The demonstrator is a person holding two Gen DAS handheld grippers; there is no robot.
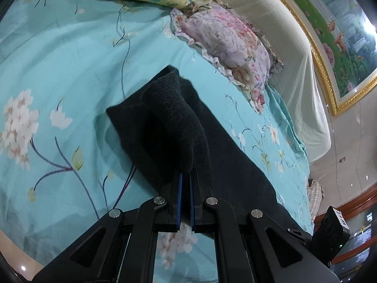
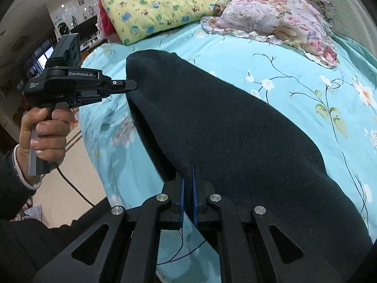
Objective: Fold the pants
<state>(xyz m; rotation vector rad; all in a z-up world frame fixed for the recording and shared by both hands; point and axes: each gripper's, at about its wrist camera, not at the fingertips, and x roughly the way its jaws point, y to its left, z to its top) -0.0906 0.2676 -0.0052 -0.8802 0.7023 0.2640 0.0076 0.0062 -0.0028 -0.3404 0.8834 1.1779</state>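
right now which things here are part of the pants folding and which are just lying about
In the job:
- dark pants
- left gripper, fingers shut on the pants edge
- right gripper, fingers shut on the pants
- turquoise floral bedsheet under the pants

Lying about:
- yellow patterned pillow
- pink floral pillow
- framed landscape picture

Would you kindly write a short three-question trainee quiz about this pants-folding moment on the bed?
1. True or false: both grippers are shut on the dark pants.
2. Which pillow lies nearer the striped headboard: A) the yellow pillow, B) the pink floral pillow?
3. Fill in: the pants are held over a ____ floral bedsheet.

Key: 1 true, the left gripper and the right gripper each pinch fabric; 2 B; 3 turquoise.
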